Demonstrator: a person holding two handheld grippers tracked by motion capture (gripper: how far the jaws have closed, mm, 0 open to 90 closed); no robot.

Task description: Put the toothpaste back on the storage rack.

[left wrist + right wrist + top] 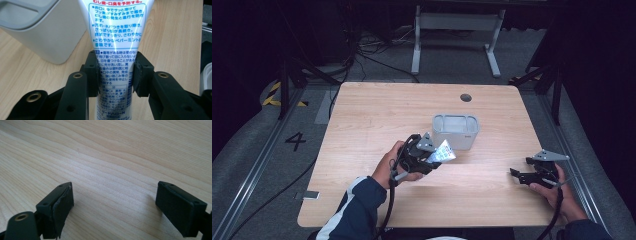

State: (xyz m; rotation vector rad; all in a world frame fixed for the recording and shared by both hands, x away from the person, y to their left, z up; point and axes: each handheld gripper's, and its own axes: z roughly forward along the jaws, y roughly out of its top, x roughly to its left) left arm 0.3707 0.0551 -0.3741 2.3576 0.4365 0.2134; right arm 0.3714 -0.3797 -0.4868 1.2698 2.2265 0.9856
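High view: a light wooden table point(362, 125) takes up the middle of the frame, with a grey plastic bin point(455, 131) standing just right of centre. A dark round hole point(466, 97) sits near the table's far edge, toward the upper right.

The left gripper point(432, 157) is held just below and left of the bin, near the frame's centre. Its jaws are closed on a white tube point(445, 151) with blue print, which points up and right toward the bin's near wall. Whether the tube's tip touches the bin cannot be told from this view. A hand point(387, 167) in a dark sleeve with a white stripe holds that gripper from the lower left.

Left gripper view: the tube point(115, 45) runs up the centre of the frame, clamped across its lower part between the two black pads point(91, 73). It carries blue Japanese text on white and widens toward the top. The bin point(42, 32) occupies the upper left, its wall close beside the tube.

The right gripper point(522, 175) is at the lower right of the high view, well apart from the bin, low over the table near its right edge.

Right gripper view: its jaws stand wide apart with nothing between them, bare wood point(112, 165) beneath. The left-hand pad point(61, 202) shows a torn, peeling facing.
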